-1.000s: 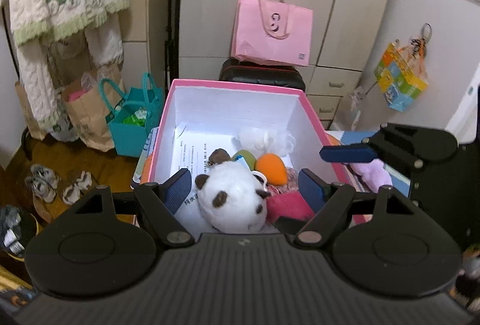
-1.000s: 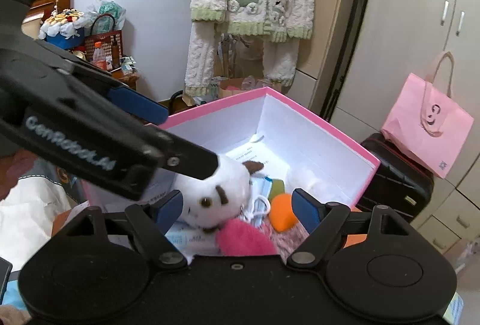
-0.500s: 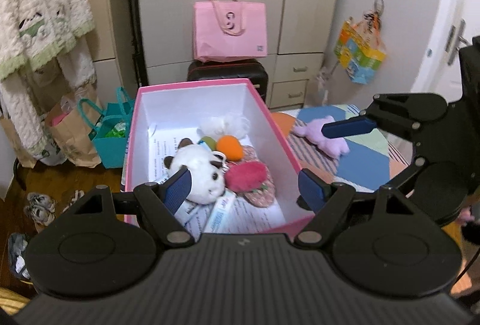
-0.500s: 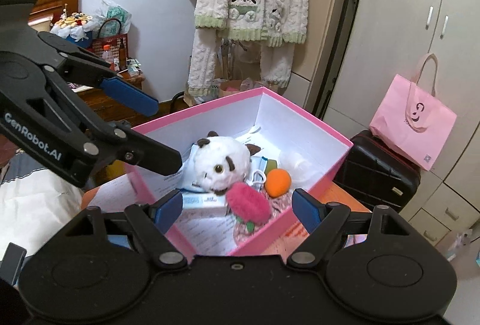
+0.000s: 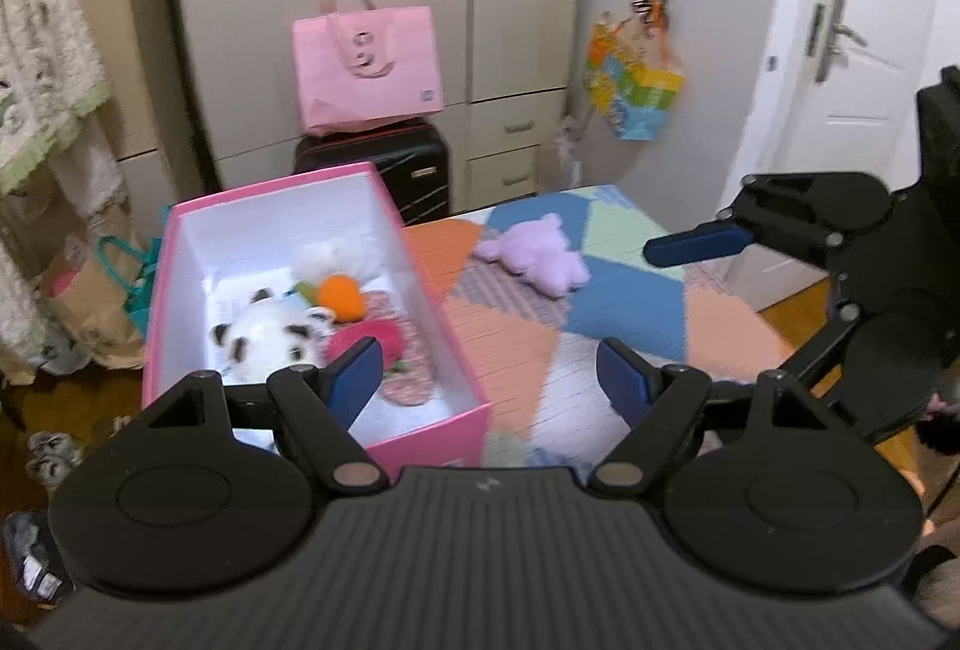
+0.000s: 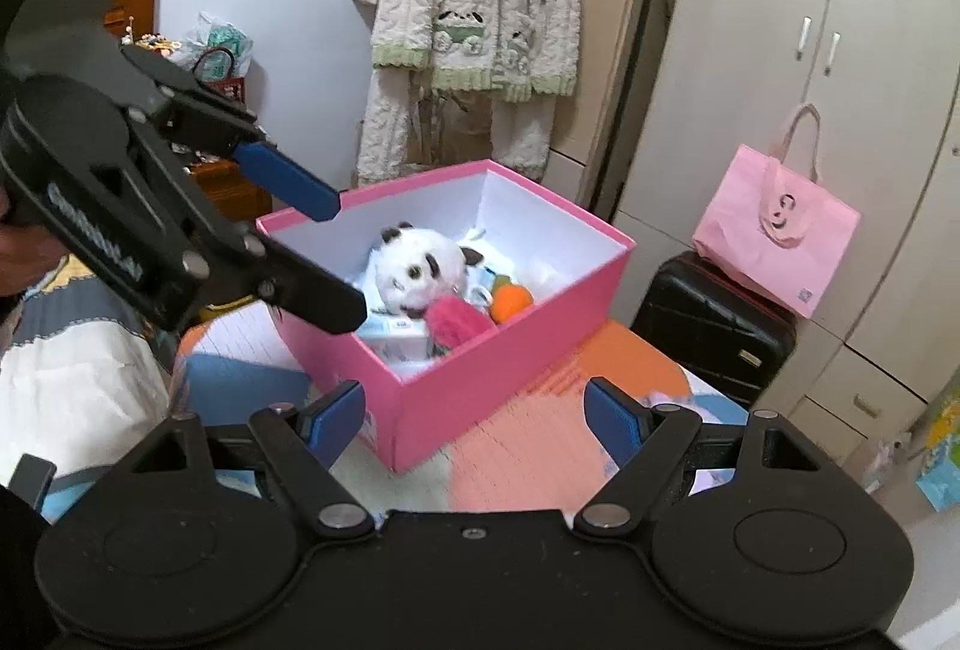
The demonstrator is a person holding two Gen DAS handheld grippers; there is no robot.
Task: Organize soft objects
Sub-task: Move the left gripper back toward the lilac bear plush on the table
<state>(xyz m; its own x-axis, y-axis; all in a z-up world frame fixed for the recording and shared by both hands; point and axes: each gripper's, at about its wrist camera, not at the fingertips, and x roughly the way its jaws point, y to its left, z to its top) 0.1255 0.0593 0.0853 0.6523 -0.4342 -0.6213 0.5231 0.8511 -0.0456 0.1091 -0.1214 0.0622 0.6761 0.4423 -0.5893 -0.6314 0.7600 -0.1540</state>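
Observation:
A pink box (image 5: 441,425) (image 6: 516,386) with white inside stands on a patchwork mat (image 5: 624,314). In it lie a white panda plush (image 5: 264,335) (image 6: 420,266), a magenta fluffy toy (image 5: 369,335) (image 6: 456,320), an orange ball (image 5: 341,293) (image 6: 510,302) and papers. A lilac plush (image 5: 534,254) lies on the mat to the right of the box. My left gripper (image 5: 489,380) is open and empty, above the box's near right corner. My right gripper (image 6: 474,419) is open and empty, in front of the box.
A pink tote (image 5: 366,68) (image 6: 774,230) sits on a black suitcase (image 5: 384,170) (image 6: 714,320) by the wardrobe. A knitted cardigan (image 6: 480,8) hangs behind the box. Bags (image 5: 108,302) and shoes (image 5: 51,455) lie on the floor at left. A door (image 5: 870,50) is at the right.
Both grippers have pulled back and up from the box, empty. The left view has swung right, bringing the mat and lilac plush into sight. The panda stays in the box.

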